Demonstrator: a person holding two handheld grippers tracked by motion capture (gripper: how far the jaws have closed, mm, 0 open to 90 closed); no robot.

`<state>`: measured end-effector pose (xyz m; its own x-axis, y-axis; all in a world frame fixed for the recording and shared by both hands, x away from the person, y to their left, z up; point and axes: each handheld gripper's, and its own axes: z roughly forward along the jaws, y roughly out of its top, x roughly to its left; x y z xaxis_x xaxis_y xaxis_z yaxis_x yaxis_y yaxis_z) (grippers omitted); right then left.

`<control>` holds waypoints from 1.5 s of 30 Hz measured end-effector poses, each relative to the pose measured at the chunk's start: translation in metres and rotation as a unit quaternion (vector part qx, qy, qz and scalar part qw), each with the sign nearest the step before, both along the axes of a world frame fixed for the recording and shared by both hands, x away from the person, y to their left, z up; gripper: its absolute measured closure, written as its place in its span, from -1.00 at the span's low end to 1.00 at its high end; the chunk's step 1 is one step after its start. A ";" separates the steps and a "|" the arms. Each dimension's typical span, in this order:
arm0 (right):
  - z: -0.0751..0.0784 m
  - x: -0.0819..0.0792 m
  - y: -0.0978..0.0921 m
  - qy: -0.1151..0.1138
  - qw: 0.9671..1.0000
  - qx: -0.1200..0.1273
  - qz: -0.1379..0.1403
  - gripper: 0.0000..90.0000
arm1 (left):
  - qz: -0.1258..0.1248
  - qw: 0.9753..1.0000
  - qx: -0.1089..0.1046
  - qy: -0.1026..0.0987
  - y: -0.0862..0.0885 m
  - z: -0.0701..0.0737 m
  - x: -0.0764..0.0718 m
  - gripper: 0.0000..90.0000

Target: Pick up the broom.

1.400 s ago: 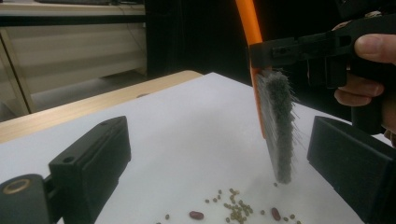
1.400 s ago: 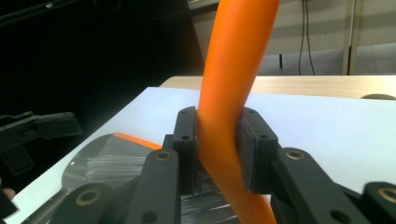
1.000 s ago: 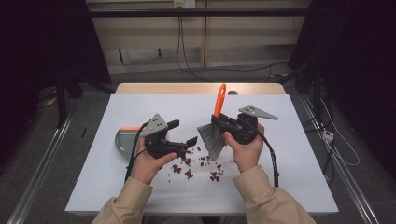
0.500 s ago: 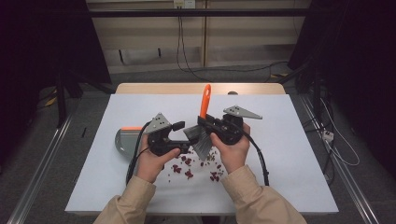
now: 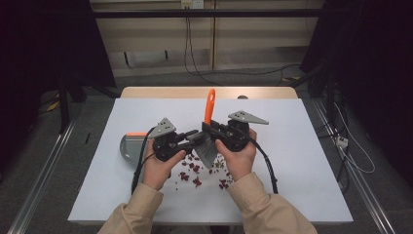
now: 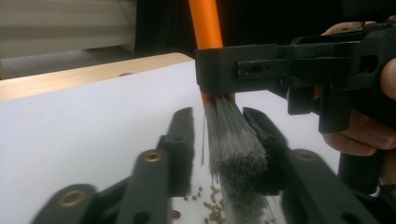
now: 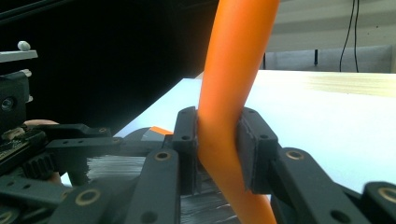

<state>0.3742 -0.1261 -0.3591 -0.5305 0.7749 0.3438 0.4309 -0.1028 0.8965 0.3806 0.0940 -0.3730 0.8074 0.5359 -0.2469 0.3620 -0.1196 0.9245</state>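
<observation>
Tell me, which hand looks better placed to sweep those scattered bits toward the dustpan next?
The right. The right gripper is already clamped on the brush's orange handle, bristles hanging above the red bits. The left gripper only straddles the bristles, jaws apart, and sits between them and the grey dustpan.

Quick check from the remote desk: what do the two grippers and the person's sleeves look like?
Both grippers, left gripper and right gripper, are black, with brass-coloured rivets on the linkages, a grey three-cornered plate on top and a black cable trailing back. The sleeves are beige.
</observation>
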 end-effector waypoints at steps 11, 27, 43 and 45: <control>0.000 0.000 -0.002 -0.002 1.000 -0.002 0.012 0.58 | -0.014 1.000 0.001 0.003 0.000 0.000 -0.001 0.85; 0.000 -0.006 -0.033 -0.049 0.998 0.019 0.040 0.01 | -0.011 1.000 -0.001 0.007 0.006 0.006 -0.001 0.88; -0.028 -0.009 -0.068 -0.039 0.996 -0.021 0.080 -0.56 | -0.013 1.000 -0.004 0.011 0.008 0.008 0.003 0.88; -0.031 -0.010 -0.069 -0.036 0.996 -0.020 0.085 -0.54 | -0.015 1.000 -0.003 0.011 0.007 0.009 0.003 0.88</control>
<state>0.3642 -0.1952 -0.3902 -0.6778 0.6833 0.2714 0.3735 0.0020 0.9276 0.3837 0.1007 -0.3639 0.8173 0.5100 -0.2683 0.3785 -0.1241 0.9172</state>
